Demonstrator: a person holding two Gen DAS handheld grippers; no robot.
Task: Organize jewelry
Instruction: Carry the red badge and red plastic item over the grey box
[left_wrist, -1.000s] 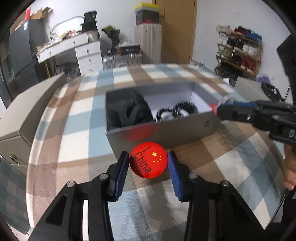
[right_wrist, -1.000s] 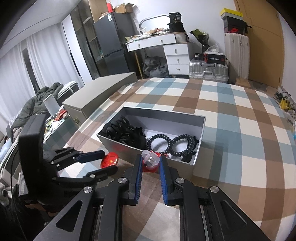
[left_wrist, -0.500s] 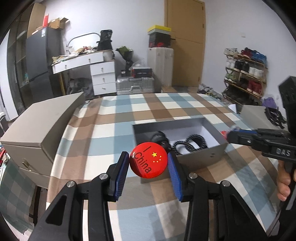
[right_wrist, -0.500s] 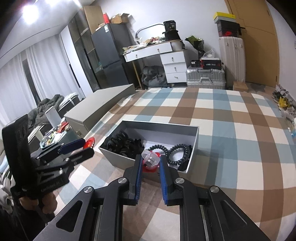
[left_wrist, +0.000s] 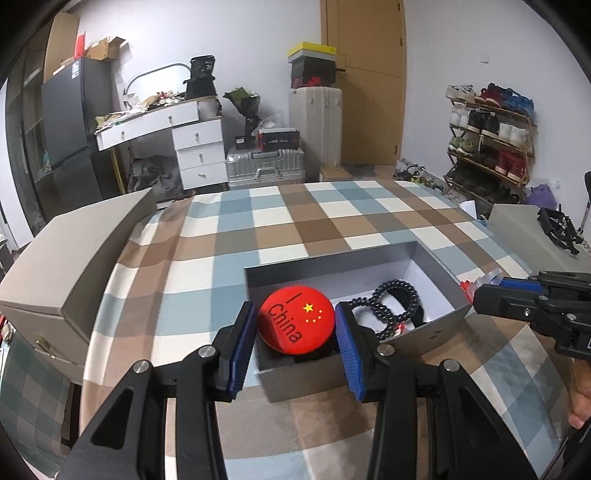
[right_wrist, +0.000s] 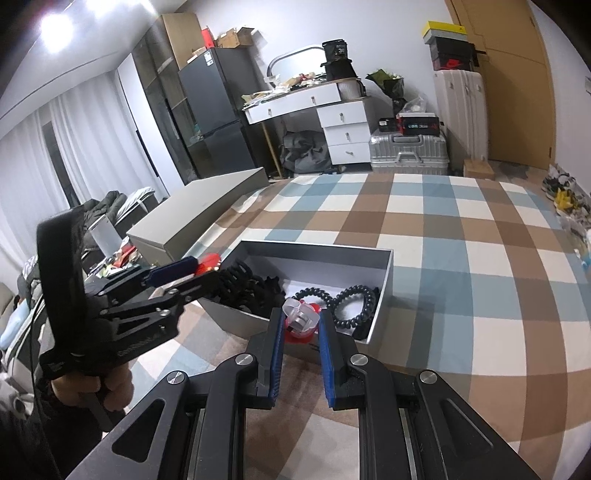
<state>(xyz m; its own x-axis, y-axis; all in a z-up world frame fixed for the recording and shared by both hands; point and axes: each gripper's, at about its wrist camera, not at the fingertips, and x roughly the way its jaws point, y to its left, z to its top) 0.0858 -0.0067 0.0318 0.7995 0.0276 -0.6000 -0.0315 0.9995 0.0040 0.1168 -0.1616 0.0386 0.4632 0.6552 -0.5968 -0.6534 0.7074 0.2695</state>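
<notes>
Our left hand-held gripper clamps the red badge above the grey box; our right hand-held gripper pinches a clear-and-red trinket over its near wall. Releasing early risks dropping either outside.

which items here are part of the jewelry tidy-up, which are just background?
Part of the job:
- red badge, held in the left gripper
- clear and red ring case, held in the right gripper
- grey box
- black coil bracelets

Background:
- box lid
- silver suitcase
- shoe rack
- fridge
</notes>
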